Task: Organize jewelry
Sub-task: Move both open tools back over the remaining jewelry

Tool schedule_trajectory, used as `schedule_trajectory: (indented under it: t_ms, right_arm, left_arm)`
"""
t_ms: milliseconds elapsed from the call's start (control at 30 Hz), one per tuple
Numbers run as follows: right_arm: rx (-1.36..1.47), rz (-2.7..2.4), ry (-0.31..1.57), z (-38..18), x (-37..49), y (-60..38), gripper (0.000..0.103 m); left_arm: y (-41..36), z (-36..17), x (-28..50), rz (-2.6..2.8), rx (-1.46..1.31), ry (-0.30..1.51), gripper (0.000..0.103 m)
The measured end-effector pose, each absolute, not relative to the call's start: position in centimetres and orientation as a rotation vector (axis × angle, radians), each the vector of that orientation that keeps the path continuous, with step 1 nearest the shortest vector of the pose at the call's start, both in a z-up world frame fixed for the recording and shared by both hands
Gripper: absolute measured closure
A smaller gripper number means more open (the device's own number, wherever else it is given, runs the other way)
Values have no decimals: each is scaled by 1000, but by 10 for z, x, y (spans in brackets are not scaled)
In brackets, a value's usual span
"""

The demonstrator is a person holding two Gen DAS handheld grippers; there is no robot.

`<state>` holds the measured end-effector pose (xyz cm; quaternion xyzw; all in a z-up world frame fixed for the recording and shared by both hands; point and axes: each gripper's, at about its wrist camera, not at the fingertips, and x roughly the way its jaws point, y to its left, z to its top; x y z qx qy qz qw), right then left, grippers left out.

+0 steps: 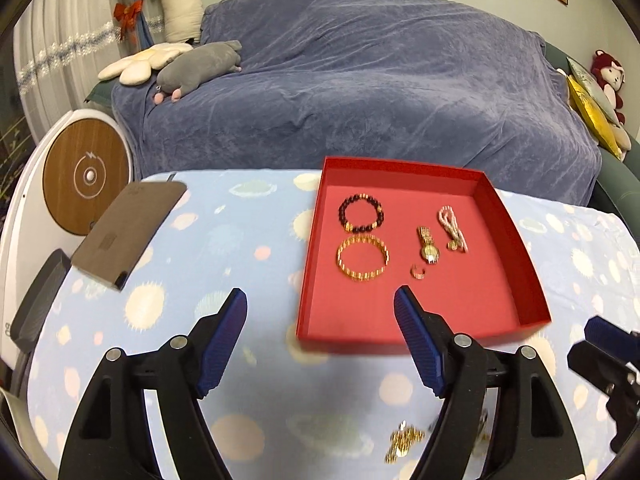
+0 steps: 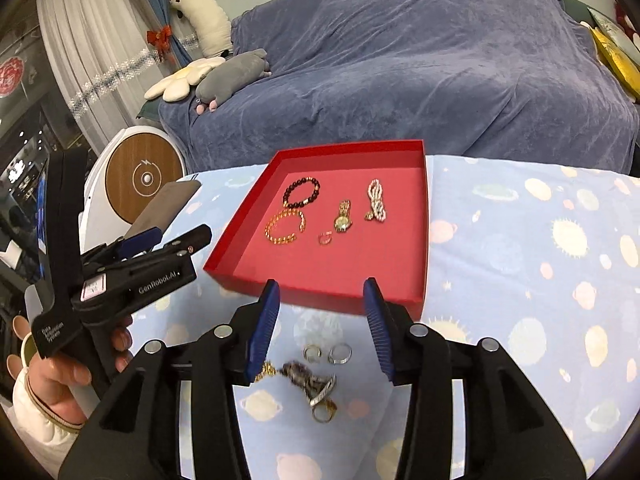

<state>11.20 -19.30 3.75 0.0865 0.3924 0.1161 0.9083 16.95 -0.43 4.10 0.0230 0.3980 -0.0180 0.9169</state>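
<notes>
A red tray [image 1: 516, 248] [image 2: 424, 216] lies on the table. In it are a dark bead bracelet [image 1: 361, 213] [image 2: 301, 191], a gold bracelet [image 1: 362, 258] [image 2: 285, 225], a gold watch [image 1: 428, 245] [image 2: 343, 216], a pearl strand [image 1: 452, 229] [image 2: 376, 201] and a small ring [image 1: 418, 271] [image 2: 325, 238]. Loose jewelry [image 2: 310, 384] [image 1: 404, 442] and two rings [image 2: 328, 354] lie on the cloth in front of the tray. My left gripper [image 1: 320, 300] is open and empty over the tray's near-left corner. My right gripper [image 2: 322, 292] is open and empty above the loose pile.
A brown pouch [image 1: 128, 228] lies at the table's left. A round wooden-faced device [image 1: 86, 176] stands beside the table. A blue-covered sofa [image 1: 360, 80] with plush toys is behind. The left gripper tool [image 2: 136, 268] shows at left in the right wrist view.
</notes>
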Motion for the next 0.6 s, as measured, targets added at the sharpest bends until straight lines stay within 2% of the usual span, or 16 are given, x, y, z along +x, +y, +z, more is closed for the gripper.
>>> schedule_trajectory:
  t_ms: [233, 600]
  right_arm:
    - [212, 245, 903, 0, 78, -191, 59]
    - [95, 230, 953, -38, 79, -165, 59]
  left_arm:
    - [6, 15, 132, -19, 51, 874, 30]
    - [19, -13, 115, -30, 32, 943, 30]
